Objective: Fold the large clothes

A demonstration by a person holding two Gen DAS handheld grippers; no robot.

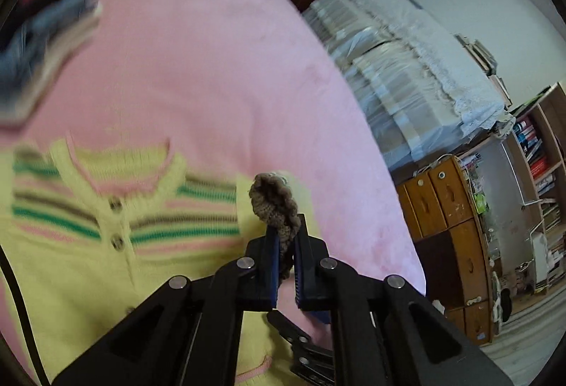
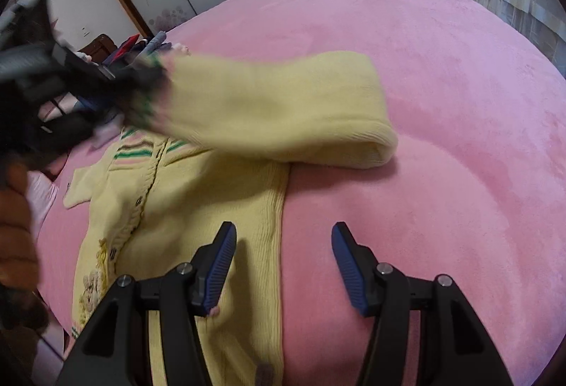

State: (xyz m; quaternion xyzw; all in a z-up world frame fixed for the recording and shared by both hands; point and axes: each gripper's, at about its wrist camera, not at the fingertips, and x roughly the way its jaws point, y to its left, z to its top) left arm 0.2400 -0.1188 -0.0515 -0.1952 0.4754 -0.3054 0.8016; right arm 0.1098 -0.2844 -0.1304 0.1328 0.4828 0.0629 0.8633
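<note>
the garment under inspection is a yellow knitted cardigan (image 2: 198, 202) with striped yoke and a buttoned front, lying face up on the pink bed (image 2: 442, 103). its body rests flat, hem towards the right tool, collar towards the far headboard side.

left tool (image 1: 283, 237): jaws drawn narrow and clamped on the brown ribbed cuff (image 1: 272, 198) of one sleeve. in the right wrist view the same tool (image 2: 106, 74) appears, blurred, above the collar end of the cardigan, with the sleeve (image 2: 283, 110) lifted off the bed and stretched across the upper body of the cardigan; the sleeve's bend sags just beyond the cardigan's side edge.

right tool (image 2: 283, 255): jaws spread wide, holding nothing. it hangs over the hem edge of the cardigan, one finger above the knit, the other above bare bed.

assessment of progress: early stage. the cardigan is laid out and one sleeve appears to be on its way inward, not yet laid down. the other sleeve shows partly beyond the cardigan on the far side and seems unfolded. no body fold is evident; the hem is still at full length.

remaining, by judgement: lay this sleeve flat, fold the other, then fold the body.

also noted: a blurred stack of folded clothes (image 1: 46, 42) on the bed beyond the cardigan's collar.
</note>
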